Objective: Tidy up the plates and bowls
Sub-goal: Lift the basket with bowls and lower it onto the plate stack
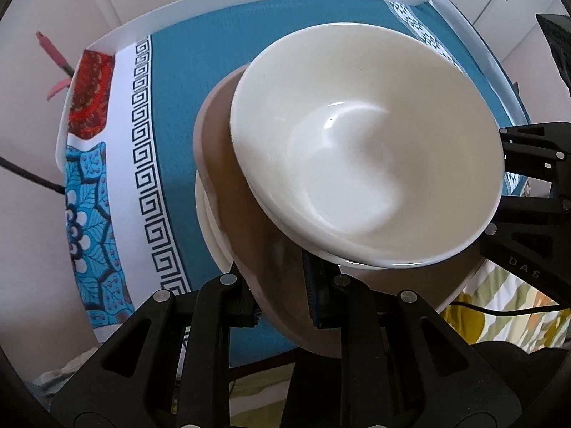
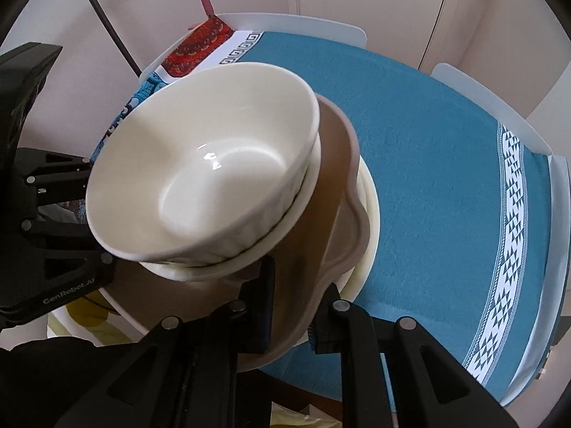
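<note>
Since both grippers clamp opposite rims of the same stack, the coming move turns on how that stack sits over the table [image 1: 214,71]. The left gripper [image 1: 282,303] is clenched on the near edge of the brown plate [image 1: 221,135]; the right gripper [image 2: 291,315] is clenched on the brown plate's [image 2: 335,185] other side, pinching its rim together with the cream plate [image 2: 367,214] beneath, as far as the view shows. Two nested white bowls [image 1: 357,149] ride on the plates, the top bowl [image 2: 200,171] tilted toward the right gripper's camera. The stack lies between the two grippers, straight ahead of each, neither hand nearer than the other, and whether it is touching the blue cloth [image 2: 446,178] I cannot tell. Both grippers point steeply downward. My judgement: setting it down calls for both hands lowering evenly, since any lag on one side would tip the plates and let the loose bowls slide toward the lower rim
</note>
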